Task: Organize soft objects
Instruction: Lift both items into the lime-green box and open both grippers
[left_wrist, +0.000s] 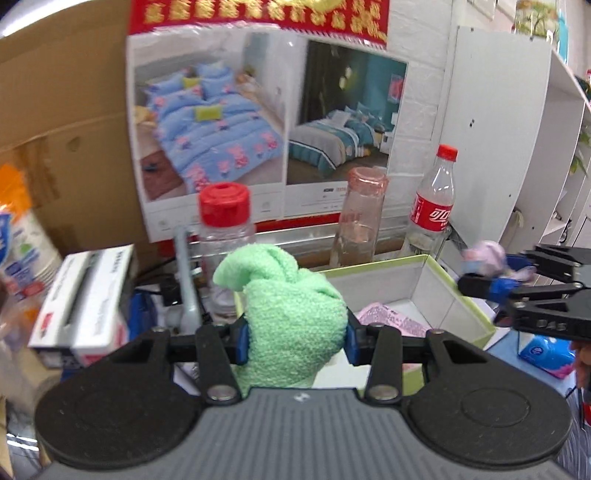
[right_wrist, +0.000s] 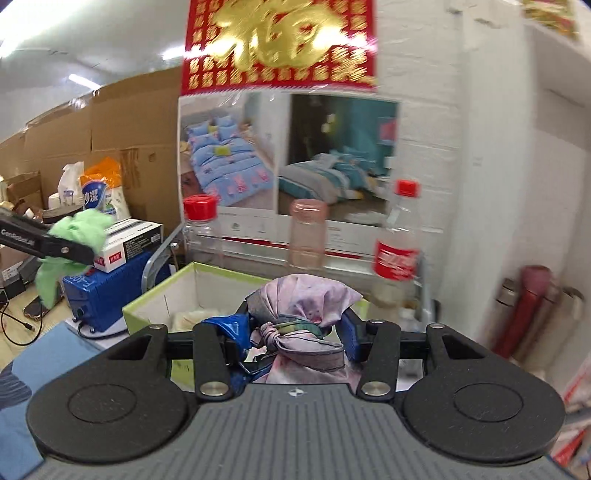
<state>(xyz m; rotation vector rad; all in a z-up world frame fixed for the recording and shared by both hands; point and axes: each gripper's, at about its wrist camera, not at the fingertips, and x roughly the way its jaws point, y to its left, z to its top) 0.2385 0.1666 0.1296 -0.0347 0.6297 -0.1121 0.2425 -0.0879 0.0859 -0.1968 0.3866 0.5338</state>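
I hold the left gripper (left_wrist: 295, 334) clenched on a green fleece sock (left_wrist: 291, 314), bunched into a soft roll that stands up between the blue pads. The right gripper (right_wrist: 295, 332) is clenched on a knotted lilac cloth bundle (right_wrist: 303, 314); a scrap of blue plastic film (right_wrist: 225, 325) is trapped beside its left pad.

The target I judge to be the open green-rimmed box (left_wrist: 436, 295) on the counter. In the left wrist view the box lies ahead and to the right of the sock, with its near rim just beyond the gripper. In the right wrist view the same box (right_wrist: 159, 295) lies directly ahead and slightly left, with the bundle already over its near edge. A pink patterned item (left_wrist: 391, 317) already lies inside the box.

The right gripper is therefore the nearer one, and its release calls for only a short forward reach. The left gripper needs a rightward shift first. Both approach the same opening, so I would sequence them to avoid contact. Three bottles stand behind the far rim: a red-capped jar (left_wrist: 225, 236), a pink bottle (left_wrist: 360, 221) and a cola bottle (left_wrist: 434, 199). Overshooting could tip them.
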